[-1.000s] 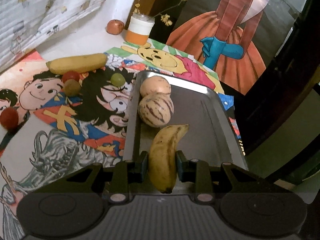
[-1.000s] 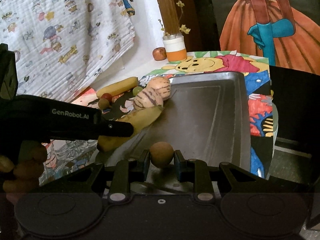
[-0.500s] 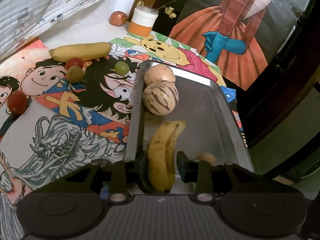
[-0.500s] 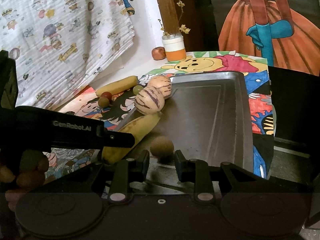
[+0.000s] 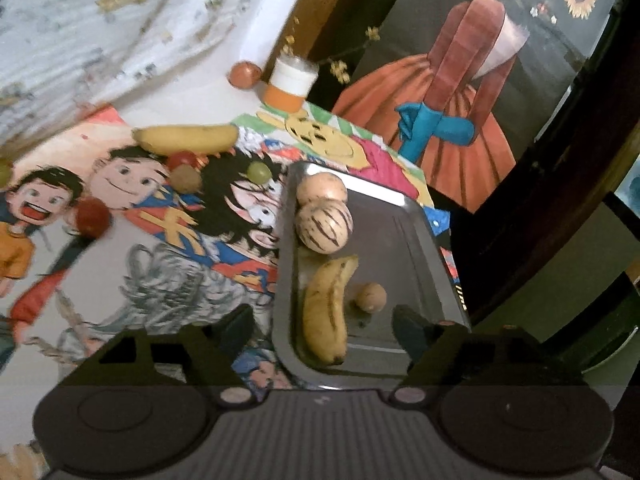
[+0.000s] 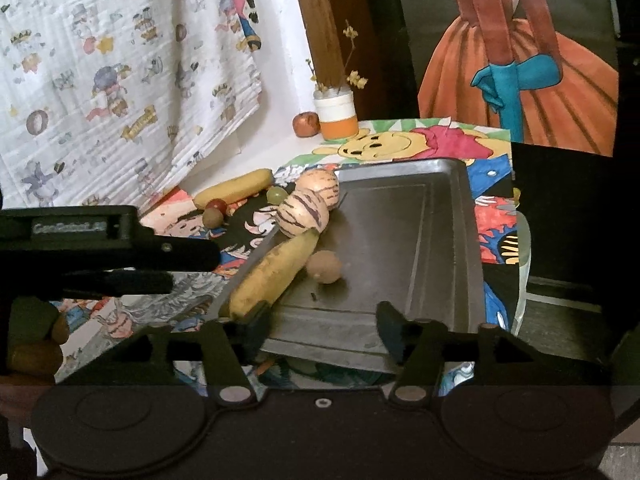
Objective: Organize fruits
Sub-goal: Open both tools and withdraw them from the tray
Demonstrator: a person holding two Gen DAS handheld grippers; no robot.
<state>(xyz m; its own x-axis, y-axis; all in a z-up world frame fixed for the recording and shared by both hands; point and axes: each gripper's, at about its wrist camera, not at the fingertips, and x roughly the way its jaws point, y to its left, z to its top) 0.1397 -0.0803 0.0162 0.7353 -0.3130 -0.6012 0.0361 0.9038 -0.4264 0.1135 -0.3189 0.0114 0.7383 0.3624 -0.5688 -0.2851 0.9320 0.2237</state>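
My left gripper (image 5: 322,330) has just been opening, jaws now wide apart — the spotted banana (image 5: 326,312) lies loose on the metal tray (image 5: 416,240) between them. My right gripper (image 6: 318,328) has just spread too — the small brown fruit (image 6: 325,266) sits beyond its fingertips, beside the banana.

One marking found: pale lettering on the side of the left gripper (image 6: 108,248), seen in the right wrist view; too blurred to read with certainty; prints on the hanging cloth (image 6: 120,72) show no legible words.
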